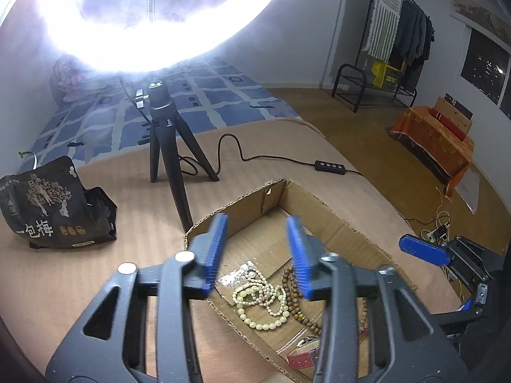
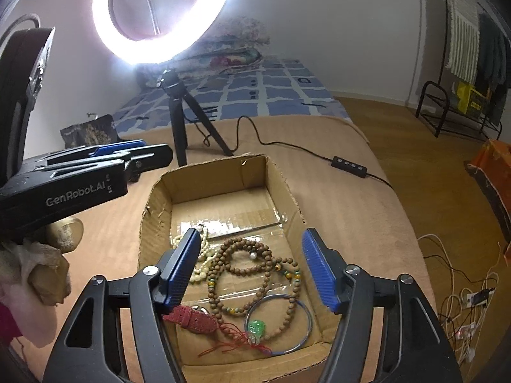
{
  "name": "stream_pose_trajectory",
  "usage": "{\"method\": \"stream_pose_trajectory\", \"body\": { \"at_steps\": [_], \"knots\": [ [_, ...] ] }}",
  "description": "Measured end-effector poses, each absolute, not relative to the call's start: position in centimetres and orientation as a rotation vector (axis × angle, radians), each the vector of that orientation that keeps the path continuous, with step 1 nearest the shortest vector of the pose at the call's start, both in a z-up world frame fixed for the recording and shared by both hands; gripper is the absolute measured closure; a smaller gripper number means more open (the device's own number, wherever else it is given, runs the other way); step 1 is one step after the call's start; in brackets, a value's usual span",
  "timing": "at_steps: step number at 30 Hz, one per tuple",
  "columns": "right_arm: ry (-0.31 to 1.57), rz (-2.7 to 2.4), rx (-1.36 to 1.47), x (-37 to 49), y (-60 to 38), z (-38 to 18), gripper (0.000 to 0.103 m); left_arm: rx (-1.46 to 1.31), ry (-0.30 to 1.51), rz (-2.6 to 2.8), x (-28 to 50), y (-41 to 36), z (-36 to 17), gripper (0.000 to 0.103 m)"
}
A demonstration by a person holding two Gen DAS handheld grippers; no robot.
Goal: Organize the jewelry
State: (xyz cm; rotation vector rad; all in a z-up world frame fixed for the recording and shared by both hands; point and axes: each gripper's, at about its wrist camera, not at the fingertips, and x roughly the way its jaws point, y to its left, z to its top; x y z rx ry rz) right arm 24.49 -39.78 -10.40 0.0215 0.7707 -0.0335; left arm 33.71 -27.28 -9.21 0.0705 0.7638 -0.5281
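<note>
Currently both the left gripper (image 1: 258, 252) and right gripper (image 2: 252, 265) hang wide open and empty over the cardboard box (image 2: 281, 178), where the light, limp wooden bead strand (image 2: 242, 255) tangles with the pearl strand (image 1: 255, 293); pinch 1 free loop.

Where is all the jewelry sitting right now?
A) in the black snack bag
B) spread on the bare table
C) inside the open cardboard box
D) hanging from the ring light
C: the wooden beads, pearl strands and red strap all lie on the floor of the cardboard box.
</note>
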Motion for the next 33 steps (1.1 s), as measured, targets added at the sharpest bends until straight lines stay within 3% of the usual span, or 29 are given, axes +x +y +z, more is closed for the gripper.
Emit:
{"method": "stream_pose_trajectory", "body": {
  "at_steps": [13, 33],
  "knots": [
    [0.755, -0.046, 0.012, 23.5, -39.6, -9.1, 0.036, 0.07, 0.739, -0.512, 32.0, -26.3, -7.6, 0.05],
    [0.641, -0.085, -0.044, 17.6, -38.1, -3.2, 0.036, 0.074, 0.631, -0.498, 24.0, -22.4, -0.4, 0.05]
  ]
}}
